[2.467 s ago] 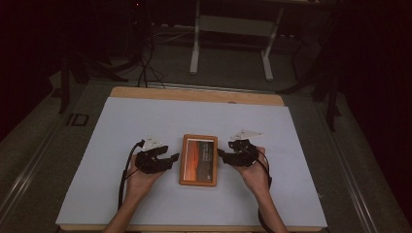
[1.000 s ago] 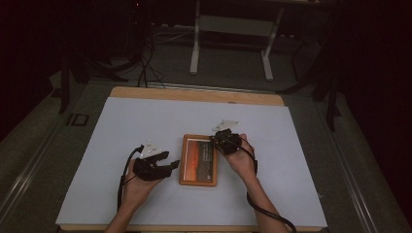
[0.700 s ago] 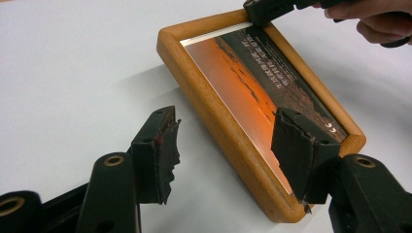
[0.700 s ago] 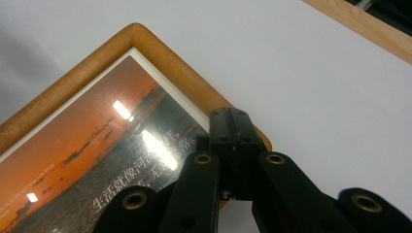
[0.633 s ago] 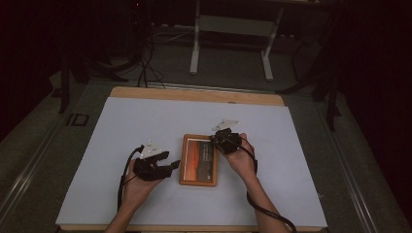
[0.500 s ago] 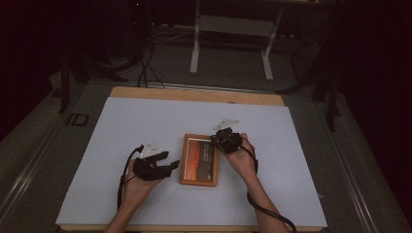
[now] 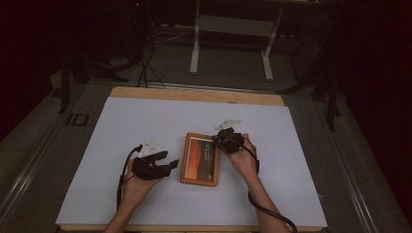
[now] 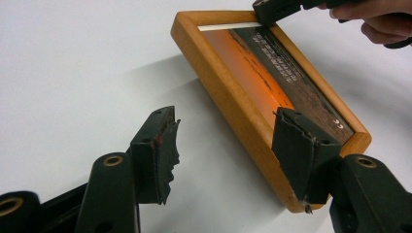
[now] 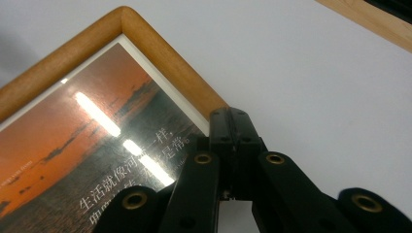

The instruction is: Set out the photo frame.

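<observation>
My right tongs [image 9: 232,127] are pressed shut, tips together, sitting at the far right corner of the picture frame [image 7: 199,158]. From the right gripper view the tips seem to rest right at the frame's wooden edge, though I cannot tell whether they pinch anything between them. In the left gripper view the same right tongs [image 8: 272,9] sit at the frame's far corner, with my right hand [image 8: 384,19] behind them.

My left tongs [image 8: 226,145] are spread wide open. One jaw stands against the frame's near corner, overlapping the wood, and the other hangs over bare tabletop [image 8: 73,73] just left of the frame. In the high view my left tongs [image 7: 167,162] point at the frame's left side, near its lower half.

The frame lies flat on the white tabletop [image 7: 145,121], near its middle, between my two hands. It has a rounded wooden border around an orange sunset print with lines of pale lettering.
</observation>
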